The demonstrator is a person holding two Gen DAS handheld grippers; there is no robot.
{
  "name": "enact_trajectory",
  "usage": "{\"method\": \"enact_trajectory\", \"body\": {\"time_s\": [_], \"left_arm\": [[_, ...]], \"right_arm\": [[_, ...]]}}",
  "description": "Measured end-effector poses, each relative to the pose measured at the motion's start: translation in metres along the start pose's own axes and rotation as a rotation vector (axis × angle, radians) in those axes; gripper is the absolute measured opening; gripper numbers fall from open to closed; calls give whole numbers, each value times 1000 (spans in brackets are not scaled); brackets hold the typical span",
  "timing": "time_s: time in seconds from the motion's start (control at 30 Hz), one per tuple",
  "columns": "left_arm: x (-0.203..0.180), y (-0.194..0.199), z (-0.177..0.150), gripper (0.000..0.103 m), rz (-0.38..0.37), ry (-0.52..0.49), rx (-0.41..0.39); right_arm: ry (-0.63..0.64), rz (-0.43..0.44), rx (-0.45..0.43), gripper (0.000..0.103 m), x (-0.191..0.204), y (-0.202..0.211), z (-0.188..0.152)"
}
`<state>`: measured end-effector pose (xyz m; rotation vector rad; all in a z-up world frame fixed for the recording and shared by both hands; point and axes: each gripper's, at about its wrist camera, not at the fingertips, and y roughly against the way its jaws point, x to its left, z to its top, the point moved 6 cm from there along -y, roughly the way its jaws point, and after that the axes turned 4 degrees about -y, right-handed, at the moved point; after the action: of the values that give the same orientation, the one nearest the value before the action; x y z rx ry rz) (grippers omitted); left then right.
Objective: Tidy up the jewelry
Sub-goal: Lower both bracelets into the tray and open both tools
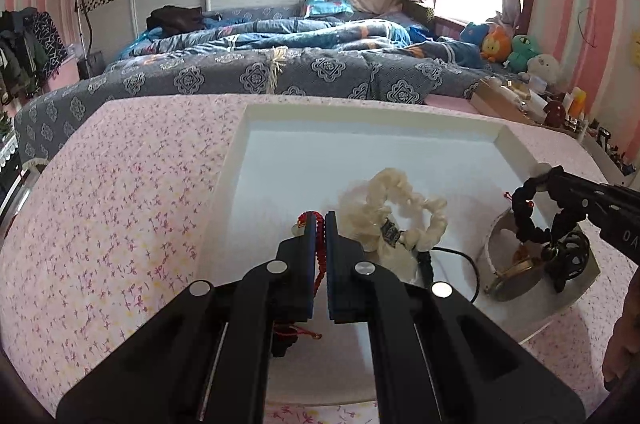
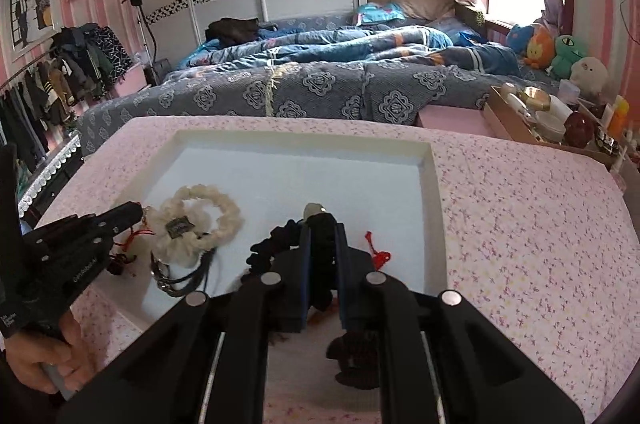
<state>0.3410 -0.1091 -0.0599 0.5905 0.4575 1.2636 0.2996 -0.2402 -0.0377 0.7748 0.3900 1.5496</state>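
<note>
A white tray point(image 1: 248, 160) point(image 2: 430, 192) lies on the pink flowered tabletop. My left gripper point(image 1: 319, 218) point(image 2: 138, 214) is shut on a red braided cord bracelet point(image 1: 318, 248), which hangs down between its pads over the tray's near left part. My right gripper point(image 2: 322, 230) point(image 1: 550, 180) is shut on a black beaded bracelet point(image 2: 320, 264) point(image 1: 524, 212) with a pale bead at its top and a red tassel point(image 2: 378, 256). A cream scrunchie point(image 1: 394, 216) point(image 2: 200, 224) lies in the tray between them. A gold watch point(image 1: 516, 274) and a black openwork piece point(image 1: 570, 258) lie at the tray's right.
A bed with a blue patterned cover point(image 1: 248, 76) runs along the table's far edge. A cardboard box of bottles and jars point(image 2: 532, 120) stands at the far right. A hand point(image 2: 48, 364) holds the left gripper's handle. Black cords point(image 2: 188, 272) lie under the scrunchie.
</note>
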Motion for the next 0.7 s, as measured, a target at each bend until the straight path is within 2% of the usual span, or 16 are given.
{"method": "enact_trajectory", "body": {"time_s": [0.37, 0.7], "left_arm": [[6, -15, -7, 2, 1, 30, 80], [-4, -25, -8, 2, 3, -9, 125]], "right_arm": [[19, -57, 51, 13, -3, -13, -11], [13, -114, 78, 13, -15, -21, -17]]}}
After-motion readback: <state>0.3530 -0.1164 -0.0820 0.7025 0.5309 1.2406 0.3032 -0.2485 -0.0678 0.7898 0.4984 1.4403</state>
